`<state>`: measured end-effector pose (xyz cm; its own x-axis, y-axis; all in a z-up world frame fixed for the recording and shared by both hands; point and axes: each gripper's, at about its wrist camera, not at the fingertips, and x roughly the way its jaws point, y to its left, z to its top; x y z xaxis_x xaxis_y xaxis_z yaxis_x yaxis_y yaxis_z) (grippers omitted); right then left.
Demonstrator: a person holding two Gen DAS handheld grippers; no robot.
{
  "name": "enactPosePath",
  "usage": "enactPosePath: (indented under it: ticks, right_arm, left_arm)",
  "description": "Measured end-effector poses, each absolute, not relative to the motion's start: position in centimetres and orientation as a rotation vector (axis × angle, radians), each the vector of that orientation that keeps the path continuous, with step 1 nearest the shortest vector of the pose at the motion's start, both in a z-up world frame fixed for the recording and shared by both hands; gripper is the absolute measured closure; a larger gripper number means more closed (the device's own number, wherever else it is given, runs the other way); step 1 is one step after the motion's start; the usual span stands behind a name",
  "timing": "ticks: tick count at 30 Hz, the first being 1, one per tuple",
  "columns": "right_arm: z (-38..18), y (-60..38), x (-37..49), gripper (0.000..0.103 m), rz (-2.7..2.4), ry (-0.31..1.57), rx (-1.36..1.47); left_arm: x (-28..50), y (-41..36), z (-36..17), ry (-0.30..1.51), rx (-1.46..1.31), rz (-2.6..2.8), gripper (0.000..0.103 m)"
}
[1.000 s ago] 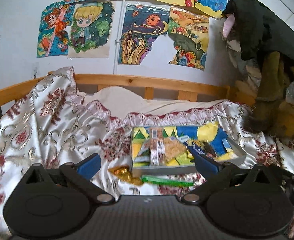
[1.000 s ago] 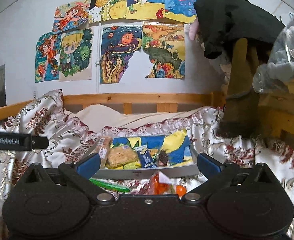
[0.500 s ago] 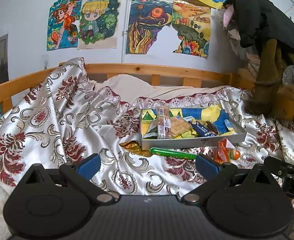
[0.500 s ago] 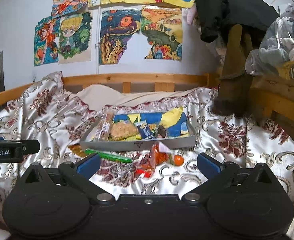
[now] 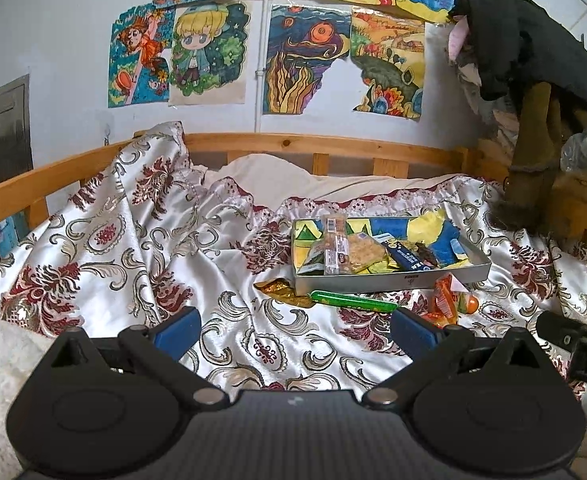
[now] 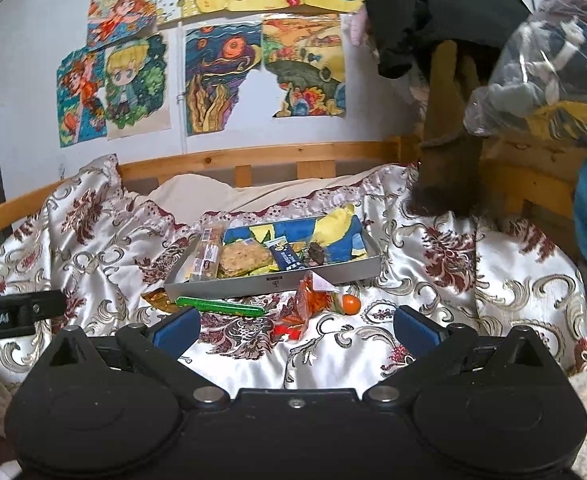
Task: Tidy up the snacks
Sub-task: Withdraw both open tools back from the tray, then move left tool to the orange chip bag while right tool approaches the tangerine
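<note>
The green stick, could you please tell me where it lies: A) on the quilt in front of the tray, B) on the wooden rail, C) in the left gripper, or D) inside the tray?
A: the green stick lies on the quilt just in front of the tray wall, outside it.

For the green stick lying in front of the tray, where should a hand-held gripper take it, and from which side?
Probably mid-length on the green stick, coming from above with the fingers across its narrow width. It lies flat on the bedspread, long axis parallel to the tray front wall, and its left end sits close to a gold wrapper.
</note>
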<state>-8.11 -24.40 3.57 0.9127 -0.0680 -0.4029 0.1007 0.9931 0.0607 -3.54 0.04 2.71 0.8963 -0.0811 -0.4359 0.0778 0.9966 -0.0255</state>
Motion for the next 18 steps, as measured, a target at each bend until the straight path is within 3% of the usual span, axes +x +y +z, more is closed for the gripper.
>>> enactPosePath:
  ticks: [18]
  right_arm:
    - [4.9,-25.8,-7.6,0.001,-0.066,0.419,-0.004]
  left_arm:
    - [-0.7,-2.8,4.1,0.553,0.035,-0.184,0.000]
